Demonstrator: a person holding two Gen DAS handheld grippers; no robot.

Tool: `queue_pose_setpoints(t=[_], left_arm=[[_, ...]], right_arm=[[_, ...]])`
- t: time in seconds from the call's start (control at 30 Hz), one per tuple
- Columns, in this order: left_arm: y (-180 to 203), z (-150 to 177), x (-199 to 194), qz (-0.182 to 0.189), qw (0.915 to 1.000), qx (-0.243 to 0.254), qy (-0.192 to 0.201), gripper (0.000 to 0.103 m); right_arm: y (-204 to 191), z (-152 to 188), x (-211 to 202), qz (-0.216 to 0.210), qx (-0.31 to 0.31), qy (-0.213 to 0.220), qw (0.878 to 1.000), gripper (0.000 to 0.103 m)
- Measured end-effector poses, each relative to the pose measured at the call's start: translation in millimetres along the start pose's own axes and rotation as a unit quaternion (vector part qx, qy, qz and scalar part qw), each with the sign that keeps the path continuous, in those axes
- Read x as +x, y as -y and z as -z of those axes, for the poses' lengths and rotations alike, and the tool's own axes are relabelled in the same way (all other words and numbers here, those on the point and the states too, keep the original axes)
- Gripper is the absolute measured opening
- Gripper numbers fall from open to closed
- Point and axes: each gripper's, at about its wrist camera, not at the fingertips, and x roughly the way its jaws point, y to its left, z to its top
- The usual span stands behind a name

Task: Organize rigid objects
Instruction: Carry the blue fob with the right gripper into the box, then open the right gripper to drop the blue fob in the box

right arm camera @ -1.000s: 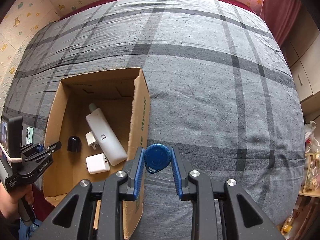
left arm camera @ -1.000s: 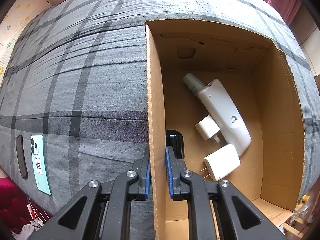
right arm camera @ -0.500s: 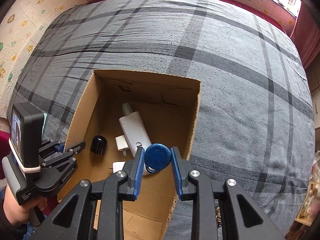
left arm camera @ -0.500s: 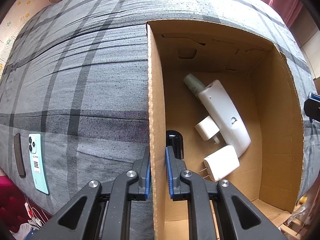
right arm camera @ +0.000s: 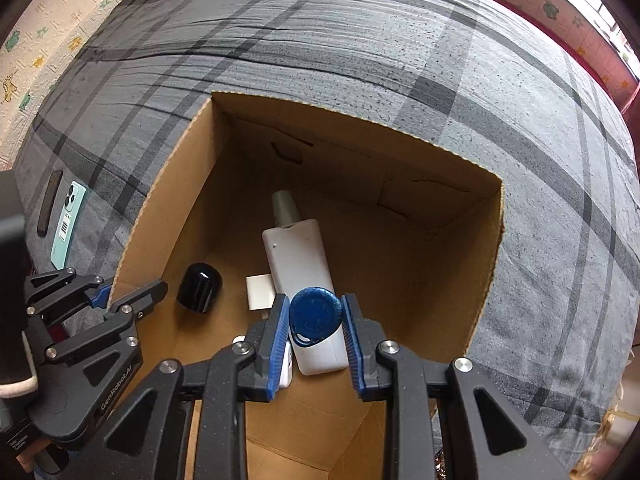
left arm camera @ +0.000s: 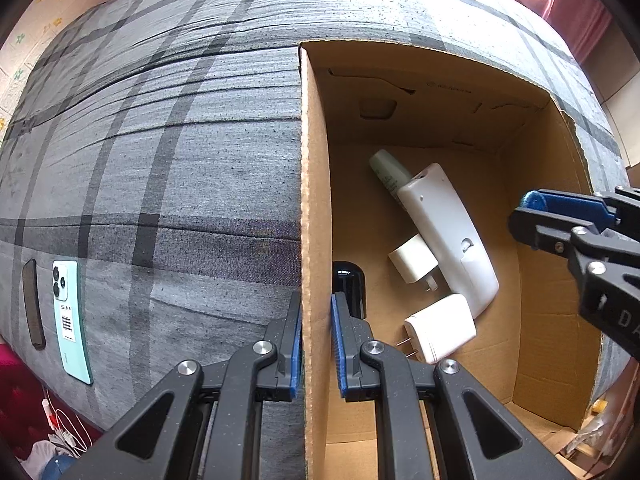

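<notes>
A round blue fob (teardrop-ended) sits pinched in the right hand-held gripper above the open box; the left hand-held gripper clamps the box's wall.

Inside the box on the bed: remote over a tube, perhaps two chargers alongside, cap left. Phone outside, left.

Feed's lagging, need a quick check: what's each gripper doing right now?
Left gripper: shut on the brown cardboard box's side wall.
Right gripper: shut on the round blue key fob, above the box.
</notes>
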Motion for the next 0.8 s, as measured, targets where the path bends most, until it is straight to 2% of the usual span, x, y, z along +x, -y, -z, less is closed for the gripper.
queue_pose_setpoints(t=[0.33, 0.8], left_arm=[[-1, 0, 0, 0.003, 1.0, -0.005, 0.0, 0.014], [-2, 0, -1, 0.003, 1.0, -0.007, 0.001, 0.014]], right_arm=[[-10, -3, 35, 0.001, -0.01, -0.027, 1.0, 0.028], [-7, -5, 42, -0.003, -0.006, -0.029, 1.0, 0.028]])
